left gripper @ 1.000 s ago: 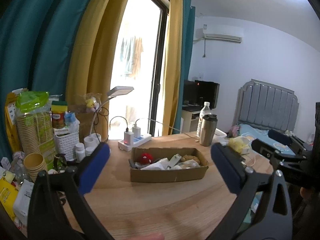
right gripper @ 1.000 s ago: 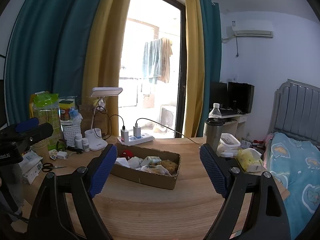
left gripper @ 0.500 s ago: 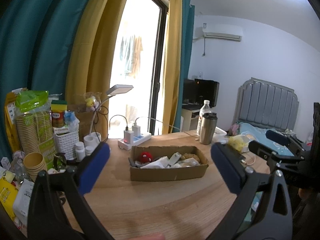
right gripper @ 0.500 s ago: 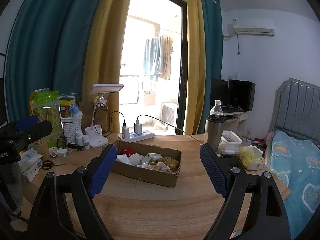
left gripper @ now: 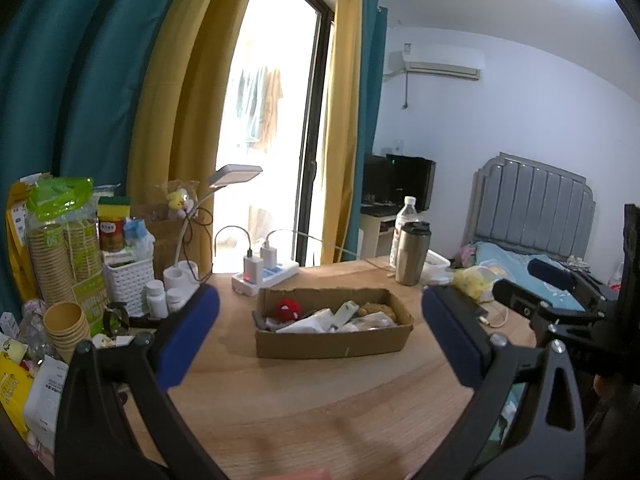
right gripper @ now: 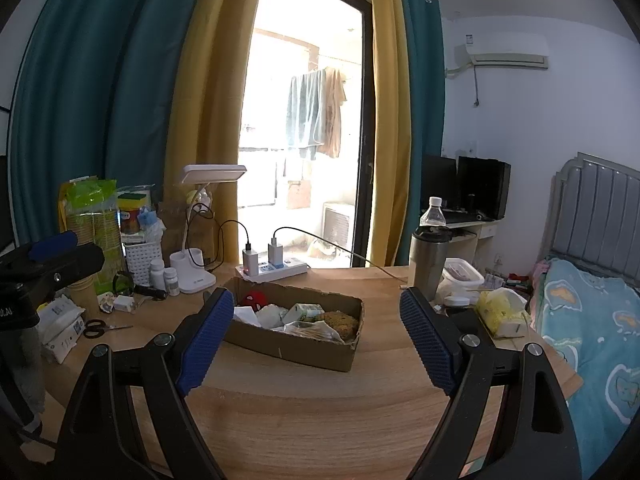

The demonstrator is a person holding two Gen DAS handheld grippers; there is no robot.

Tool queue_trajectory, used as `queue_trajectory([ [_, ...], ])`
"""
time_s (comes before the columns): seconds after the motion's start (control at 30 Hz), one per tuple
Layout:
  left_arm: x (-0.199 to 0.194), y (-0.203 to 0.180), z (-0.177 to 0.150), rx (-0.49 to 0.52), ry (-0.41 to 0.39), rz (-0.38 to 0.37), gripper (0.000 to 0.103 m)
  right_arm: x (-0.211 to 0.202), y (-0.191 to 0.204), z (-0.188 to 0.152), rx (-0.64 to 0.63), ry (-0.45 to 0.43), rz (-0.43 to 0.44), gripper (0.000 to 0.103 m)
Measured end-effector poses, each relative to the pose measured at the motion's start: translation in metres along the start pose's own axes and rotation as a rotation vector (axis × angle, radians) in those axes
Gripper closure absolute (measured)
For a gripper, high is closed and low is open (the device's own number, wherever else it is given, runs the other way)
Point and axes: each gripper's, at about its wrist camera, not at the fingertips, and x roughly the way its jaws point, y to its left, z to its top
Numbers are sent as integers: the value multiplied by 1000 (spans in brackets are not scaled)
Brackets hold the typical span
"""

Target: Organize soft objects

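Note:
A shallow cardboard box (left gripper: 334,346) (right gripper: 296,350) lies in the middle of the wooden table. It holds a red plush ball (left gripper: 289,310) (right gripper: 254,299), white packets (left gripper: 308,322) (right gripper: 272,314) and a brown sponge-like piece (left gripper: 378,311) (right gripper: 338,322). My left gripper (left gripper: 320,334) is open, level with the box and short of it, nothing between its blue pads. My right gripper (right gripper: 316,332) is also open and empty, its pads on either side of the box in the picture but nearer than it. The right gripper shows at the right edge of the left wrist view.
Paper cups (left gripper: 66,324), a white basket (left gripper: 128,280), pill bottles (right gripper: 166,276), a desk lamp (right gripper: 200,216), scissors (right gripper: 98,326) and tissue packs crowd the table's left. A power strip (right gripper: 276,270), steel tumbler (right gripper: 428,264), water bottle and yellow bag (right gripper: 500,312) stand behind and right. A bed lies right.
Both views have shifted slightly, so the box sits a little lower in the frames than a second ago. Both grippers stay open and nothing on the table has moved.

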Motion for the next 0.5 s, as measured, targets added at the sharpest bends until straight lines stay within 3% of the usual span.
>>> queue_trajectory([
  [0.5,-2,-3,0,17,-1,18,1,0,3,-1,1,1,3,16],
])
